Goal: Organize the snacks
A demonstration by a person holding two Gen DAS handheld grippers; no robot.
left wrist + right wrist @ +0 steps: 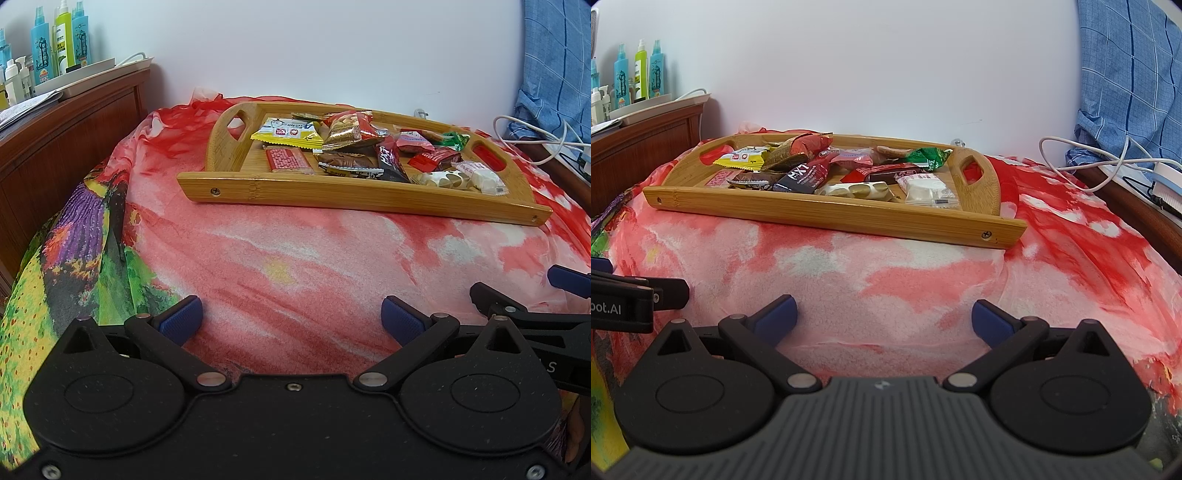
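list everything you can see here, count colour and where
tray: one, bamboo, on the cloth
snacks: a dozen or so, mixed wrappers, piled in the tray
cloth: one, red floral, under the tray
bottles: several, blue and green, on the far left shelf
cables: white, right of the tray
fabric: blue checked, far right
left gripper: black, blue pads, open, empty
right gripper: black, blue pads, open, empty

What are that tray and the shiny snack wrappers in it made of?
The tray looks like bamboo or light wood with a smooth finish: fine straight grain, visible screws. The snack wrappers look like glossy plastic or foil film, crinkled with bright glints. The cloth underneath seems thin printed fabric.
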